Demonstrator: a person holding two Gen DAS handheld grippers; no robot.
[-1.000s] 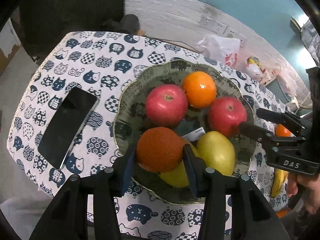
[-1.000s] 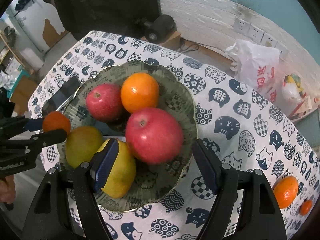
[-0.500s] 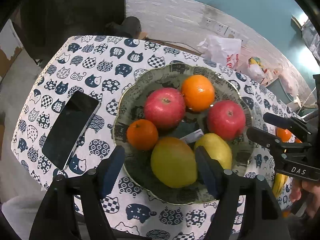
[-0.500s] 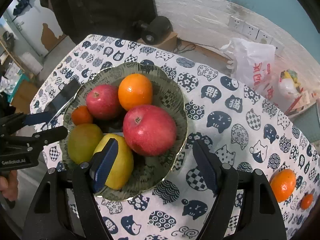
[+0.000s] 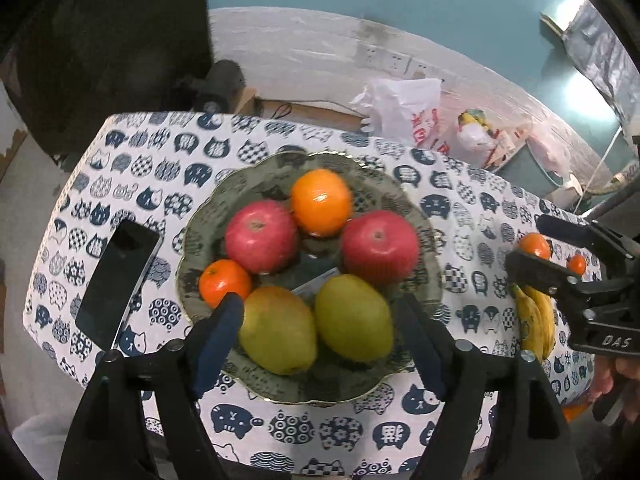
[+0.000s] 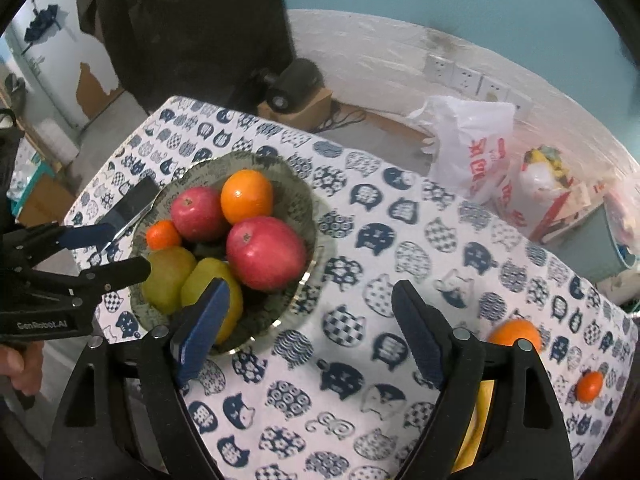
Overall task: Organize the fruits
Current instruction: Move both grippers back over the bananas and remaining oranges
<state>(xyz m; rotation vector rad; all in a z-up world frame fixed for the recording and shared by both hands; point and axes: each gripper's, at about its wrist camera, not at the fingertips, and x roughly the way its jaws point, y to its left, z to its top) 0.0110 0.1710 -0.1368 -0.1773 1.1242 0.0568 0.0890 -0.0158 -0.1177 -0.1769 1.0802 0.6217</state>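
Both grippers hang spread and empty; the right gripper (image 6: pixel 310 328) is nearer the loose round orange tangerine (image 6: pixel 516 335) (right of its fingers), well apart from the green scalloped plate (image 6: pixel 316 236)

Six fruits (image 5: pixel 320 202) in patterned bowl (image 5: pixel 404 196)

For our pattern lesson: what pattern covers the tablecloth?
Navy cat faces on white tablecloth; right wrist view shows it best.
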